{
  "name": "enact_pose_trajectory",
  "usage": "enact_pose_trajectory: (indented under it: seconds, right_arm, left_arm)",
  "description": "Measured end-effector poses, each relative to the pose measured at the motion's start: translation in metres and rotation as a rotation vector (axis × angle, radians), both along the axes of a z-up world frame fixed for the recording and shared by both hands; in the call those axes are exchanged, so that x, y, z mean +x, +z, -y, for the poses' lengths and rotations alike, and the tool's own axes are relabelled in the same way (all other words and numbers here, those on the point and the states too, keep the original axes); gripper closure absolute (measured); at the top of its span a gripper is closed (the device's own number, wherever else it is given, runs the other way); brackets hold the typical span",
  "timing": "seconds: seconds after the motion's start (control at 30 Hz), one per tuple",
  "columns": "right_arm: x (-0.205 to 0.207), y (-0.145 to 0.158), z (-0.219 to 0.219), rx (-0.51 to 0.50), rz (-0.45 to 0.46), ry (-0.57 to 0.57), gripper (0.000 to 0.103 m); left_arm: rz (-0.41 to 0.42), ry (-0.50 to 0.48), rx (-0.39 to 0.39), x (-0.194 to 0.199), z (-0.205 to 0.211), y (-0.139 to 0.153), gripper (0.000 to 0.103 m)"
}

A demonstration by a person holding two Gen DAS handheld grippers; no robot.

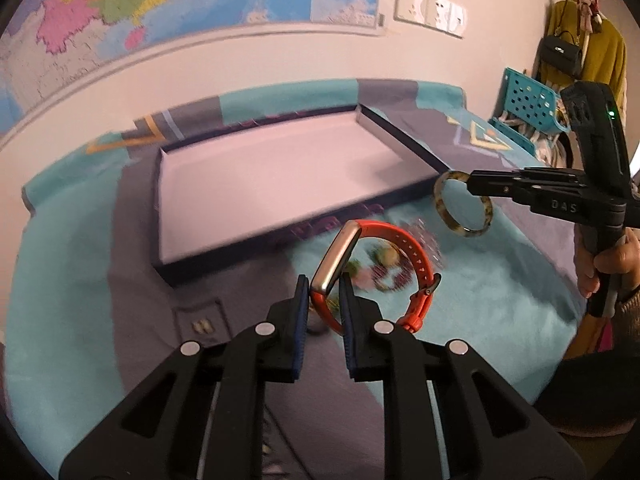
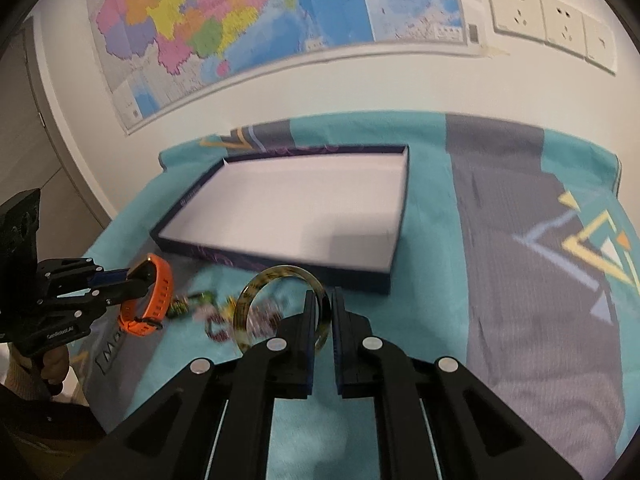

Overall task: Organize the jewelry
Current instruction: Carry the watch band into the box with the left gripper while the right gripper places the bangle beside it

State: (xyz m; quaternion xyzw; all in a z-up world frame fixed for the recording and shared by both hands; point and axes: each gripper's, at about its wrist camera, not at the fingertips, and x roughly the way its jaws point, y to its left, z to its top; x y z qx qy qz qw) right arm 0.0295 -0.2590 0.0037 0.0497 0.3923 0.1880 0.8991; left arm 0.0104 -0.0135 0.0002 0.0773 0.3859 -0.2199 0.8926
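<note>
Left gripper (image 1: 325, 286): jaws closed on the orange wristband (image 1: 376, 276) near its silver face, band held upright above the cloth (image 1: 500, 292). Right gripper (image 2: 321, 308): jaws closed on the rim of the mottled yellow-brown bangle (image 2: 280, 304), also held upright and clear of the cloth. Between and beyond the two held pieces, a small heap of beaded jewelry (image 2: 224, 318) lies on the cloth; motion blur prevents identifying individual items. Further on, the shallow dark-edged tray (image 1: 240, 256) with pale lining sits flat on the cloth. Behind it, a wall map (image 2: 240, 20) and wall sockets (image 2: 552, 20).
</note>
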Motion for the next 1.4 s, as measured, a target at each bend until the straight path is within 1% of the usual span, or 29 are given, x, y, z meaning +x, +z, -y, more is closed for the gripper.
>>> enact_pose_trajectory:
  seconds: [0.2, 0.3, 0.4, 0.57, 0.9, 1.0, 1.2, 1.3, 1.4]
  right_arm:
    - [0.032, 0.015, -0.012, 0.003, 0.037, 0.017, 0.097]
    - [0.056, 0.019, -0.018, -0.008, 0.047, 0.016, 0.097]
    - [0.076, 0.021, -0.026, -0.012, 0.049, 0.015, 0.097]
    - [0.116, 0.018, -0.038, -0.024, 0.034, 0.000, 0.097]
    - [0.180, -0.006, -0.056, -0.066, -0.056, -0.028, 0.097]
    - [0.188, -0.012, -0.060, -0.087, -0.074, -0.036, 0.097]
    - [0.201, -0.020, -0.060, -0.088, -0.114, -0.050, 0.097]
    - [0.205, -0.022, -0.063, -0.101, -0.126, -0.057, 0.096]
    - [0.207, -0.024, -0.063, -0.101, -0.137, -0.064, 0.096]
  left_arm:
    - [0.027, 0.029, 0.001, 0.030, -0.011, 0.015, 0.087]
    - [0.040, 0.045, 0.026, 0.052, -0.012, 0.018, 0.087]
    - [0.033, 0.051, 0.041, 0.076, -0.011, 0.017, 0.087]
    - [0.017, 0.059, 0.063, 0.110, -0.007, 0.011, 0.087]
    - [-0.053, 0.084, 0.078, 0.174, -0.001, -0.011, 0.087]
    - [-0.073, 0.086, 0.088, 0.188, 0.002, -0.018, 0.087]
    - [-0.083, 0.078, 0.151, 0.209, 0.011, -0.025, 0.087]
    - [-0.101, 0.076, 0.182, 0.219, 0.018, -0.029, 0.087]
    - [-0.109, 0.073, 0.195, 0.226, 0.020, -0.030, 0.088]
